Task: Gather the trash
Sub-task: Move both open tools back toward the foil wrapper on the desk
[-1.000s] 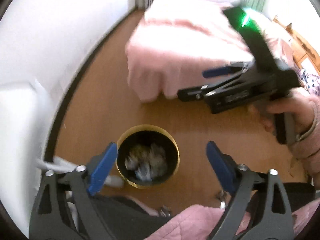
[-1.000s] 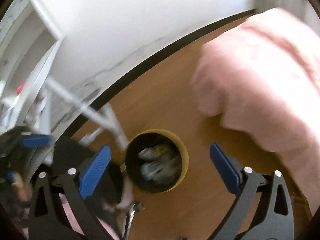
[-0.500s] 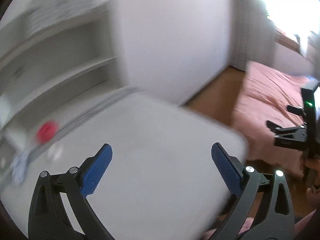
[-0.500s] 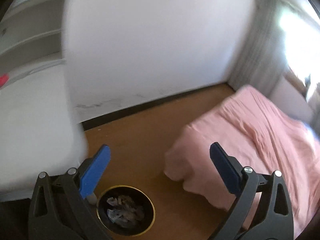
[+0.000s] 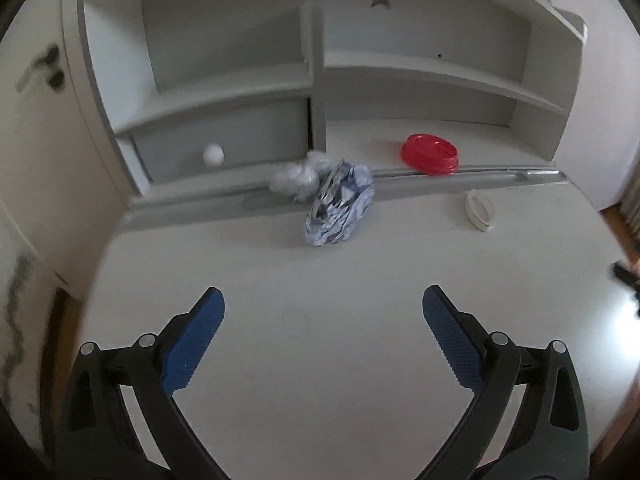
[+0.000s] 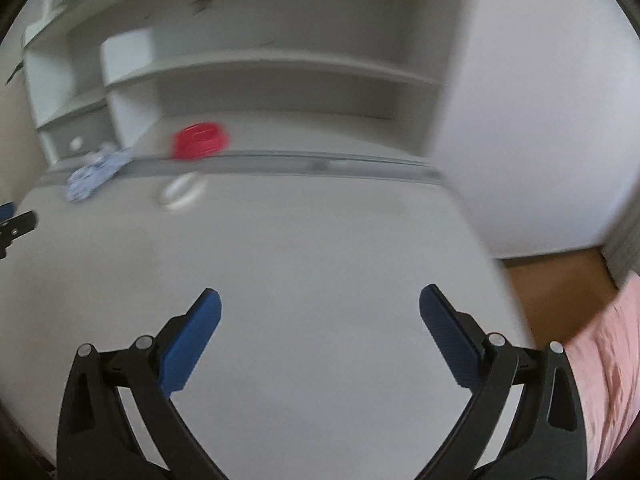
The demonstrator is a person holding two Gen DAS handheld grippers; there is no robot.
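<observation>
from the left wrist view, my left gripper (image 5: pixel 323 312) hung wide and empty over the white tabletop (image 5: pixel 320 280). a crumpled blue-white paper wad (image 5: pixel 340 204) lay near the tabletop's back edge, touching a crumpled clear plastic scrap (image 5: pixel 298 176) beside the drawer (image 5: pixel 224 140). a red lid (image 5: pixel 431 153) sat under the shelf, a small white ring (image 5: pixel 479 206) well to its front.

from the right wrist view, blurred, my right gripper (image 6: pixel 320 312) was also wide and empty; the paper wad (image 6: pixel 94 176) sat far left.
</observation>
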